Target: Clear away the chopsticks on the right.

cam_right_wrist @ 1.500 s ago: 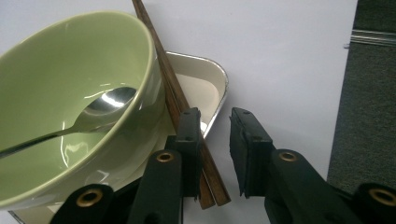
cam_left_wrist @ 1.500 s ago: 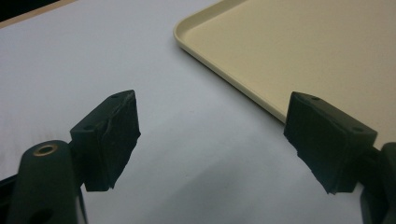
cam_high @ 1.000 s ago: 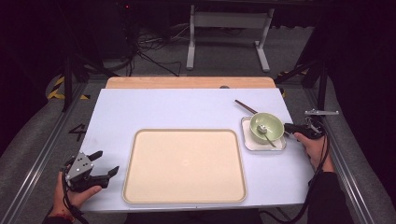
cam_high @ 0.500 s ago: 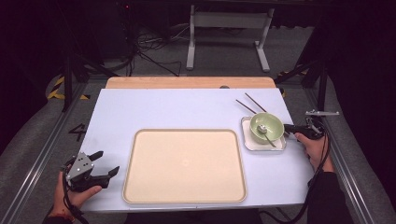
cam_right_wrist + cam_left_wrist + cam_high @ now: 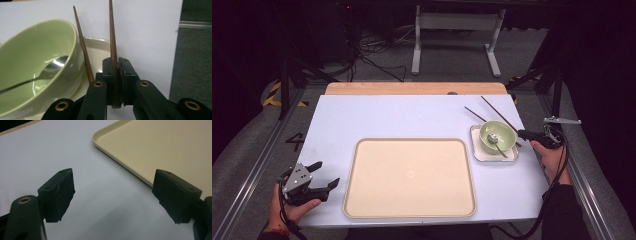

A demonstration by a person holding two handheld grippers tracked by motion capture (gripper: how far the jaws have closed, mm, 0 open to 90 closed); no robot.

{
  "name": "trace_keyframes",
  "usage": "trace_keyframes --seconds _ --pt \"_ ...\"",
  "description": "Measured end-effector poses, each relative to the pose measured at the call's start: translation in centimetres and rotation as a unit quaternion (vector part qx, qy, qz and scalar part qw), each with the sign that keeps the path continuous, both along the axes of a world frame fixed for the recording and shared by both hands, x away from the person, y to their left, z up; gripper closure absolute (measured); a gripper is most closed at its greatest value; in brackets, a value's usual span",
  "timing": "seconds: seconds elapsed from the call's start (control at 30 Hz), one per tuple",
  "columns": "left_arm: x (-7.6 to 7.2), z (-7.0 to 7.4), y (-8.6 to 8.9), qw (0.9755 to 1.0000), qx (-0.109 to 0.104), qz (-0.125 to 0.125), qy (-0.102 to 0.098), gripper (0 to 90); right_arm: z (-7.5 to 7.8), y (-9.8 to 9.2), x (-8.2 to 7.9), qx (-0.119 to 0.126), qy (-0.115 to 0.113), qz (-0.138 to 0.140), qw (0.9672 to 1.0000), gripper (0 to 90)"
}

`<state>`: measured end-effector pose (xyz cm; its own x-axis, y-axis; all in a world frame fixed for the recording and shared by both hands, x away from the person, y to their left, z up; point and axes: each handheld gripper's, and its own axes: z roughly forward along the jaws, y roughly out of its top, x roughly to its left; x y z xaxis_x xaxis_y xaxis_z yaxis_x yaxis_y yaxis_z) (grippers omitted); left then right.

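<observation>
Right gripper (image 5: 115, 82) clamped on one chopstick (image 5: 112, 42) beside bowl; left gripper (image 5: 113, 195) idle and open.

Jaws just closed onto the chopstick, pads pressed flat against the brown shaft near its blunt end, tip pointing away across the white table (image 5: 412, 115). Second chopstick (image 5: 82, 42) loose, lying just left of the gripped one, leaning against the rim of the white square plate (image 5: 96, 50) next to the green bowl (image 5: 37, 60). Metal spoon (image 5: 47, 70) resting inside bowl, bowl seated on plate. In high view, both chopsticks (image 5: 492, 114) fanned out beyond the plate at the table's right side. Left gripper low at near left corner, jaws wide apart, nothing between them, just beside the empty beige tray (image 5: 409, 177).
</observation>
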<state>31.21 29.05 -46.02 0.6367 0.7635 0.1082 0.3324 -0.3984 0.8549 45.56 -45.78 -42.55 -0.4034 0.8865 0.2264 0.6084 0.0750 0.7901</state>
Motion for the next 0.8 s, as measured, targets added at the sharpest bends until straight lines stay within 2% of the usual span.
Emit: trace_keyframes --seconds 0.13,0.3,0.57,0.8 --pt "-0.1 0.0 0.0 1.0000 -0.002 -0.001 -0.001 19.0 1.5 0.3 -0.7 0.004 -0.028 -0.006 0.9996 84.9" --pt "-0.1 0.0 0.0 1.0000 -0.001 -0.001 -0.001 18.9 2.7 1.0 -1.3 0.005 -0.045 0.000 0.9990 84.9" --pt "-0.1 0.1 0.1 1.0000 -0.003 0.001 -0.003 18.9 4.1 2.5 -2.0 0.004 -0.065 0.019 0.9977 84.9" --pt "-0.1 0.0 0.2 1.0000 0.001 -0.001 0.001 18.8 5.6 4.8 -3.0 0.001 -0.076 0.045 0.9961 84.9"
